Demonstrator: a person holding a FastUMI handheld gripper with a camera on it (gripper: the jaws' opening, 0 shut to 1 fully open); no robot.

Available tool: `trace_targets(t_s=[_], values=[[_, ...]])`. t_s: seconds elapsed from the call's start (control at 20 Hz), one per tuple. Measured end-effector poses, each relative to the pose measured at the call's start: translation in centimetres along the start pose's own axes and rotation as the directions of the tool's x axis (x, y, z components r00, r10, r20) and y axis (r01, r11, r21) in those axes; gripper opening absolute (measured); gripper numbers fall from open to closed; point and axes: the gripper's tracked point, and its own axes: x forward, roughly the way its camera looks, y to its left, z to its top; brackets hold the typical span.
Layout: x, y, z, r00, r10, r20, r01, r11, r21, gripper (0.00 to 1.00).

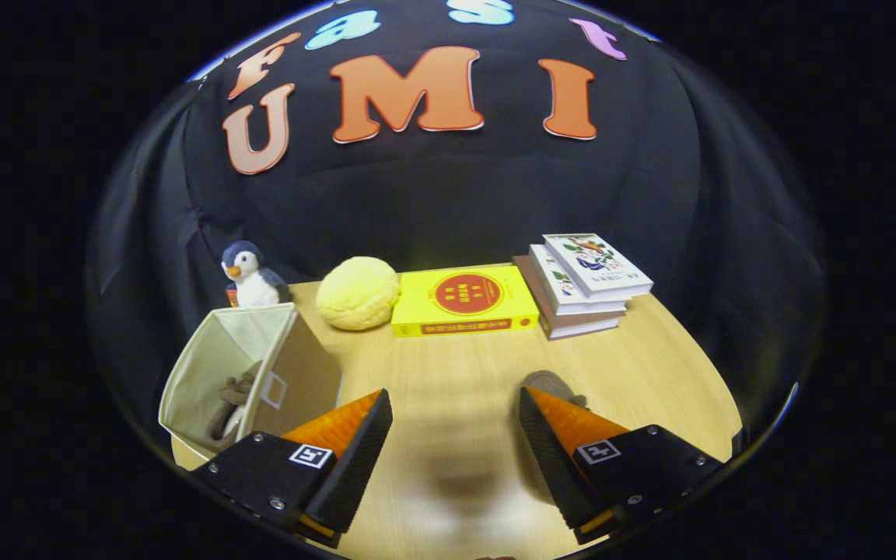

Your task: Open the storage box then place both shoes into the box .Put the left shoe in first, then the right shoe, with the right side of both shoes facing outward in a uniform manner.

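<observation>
A beige fabric storage box (215, 365) stands open on the wooden table to the left of my left finger. Inside it lies a brownish shoe (232, 404), partly hidden by the box wall; I cannot tell whether a second shoe lies with it. My gripper (456, 404) is open above the table, with only bare tabletop between its fingers. A small dark rounded thing (551, 383) peeks out just beyond the right finger, too hidden to identify.
Along the table's back stand a penguin plush (250, 276), a yellow round plush (358, 292), a yellow book (465, 300) and a stack of books (582, 285). The wooden table (448, 365) lies ahead of the fingers.
</observation>
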Motion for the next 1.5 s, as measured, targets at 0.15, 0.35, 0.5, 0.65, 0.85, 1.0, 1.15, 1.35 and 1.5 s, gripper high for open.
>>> trace_targets(t_s=[0.15, 0.35, 0.5, 0.65, 0.85, 1.0, 1.15, 1.35, 1.5], values=[[0.1, -4.6, -1.4, 0.999, -0.036, -0.014, 0.037, 0.999, 0.020, 0.98], [0.6, -8.9, -4.0, 0.997, -0.061, -0.052, 0.064, 0.997, 0.051, 0.98], [1.0, -11.1, -6.5, 0.994, -0.069, -0.090, 0.074, 0.996, 0.053, 0.98], [1.7, -12.6, -8.5, 0.989, -0.069, -0.131, 0.076, 0.996, 0.054, 0.98], [3.7, -13.1, -10.2, 0.986, -0.062, -0.158, 0.070, 0.997, 0.043, 0.88], [5.7, -12.5, -12.0, 0.979, -0.042, -0.201, 0.047, 0.999, 0.020, 0.65], [6.6, -12.3, -12.4, 0.974, -0.048, -0.222, 0.056, 0.998, 0.028, 0.29], [6.4, -12.2, -11.3, 0.972, -0.059, -0.228, 0.075, 0.995, 0.063, 0.02], [5.7, -11.7, -9.5, 0.976, -0.074, -0.206, 0.089, 0.994, 0.064, 0.01]])
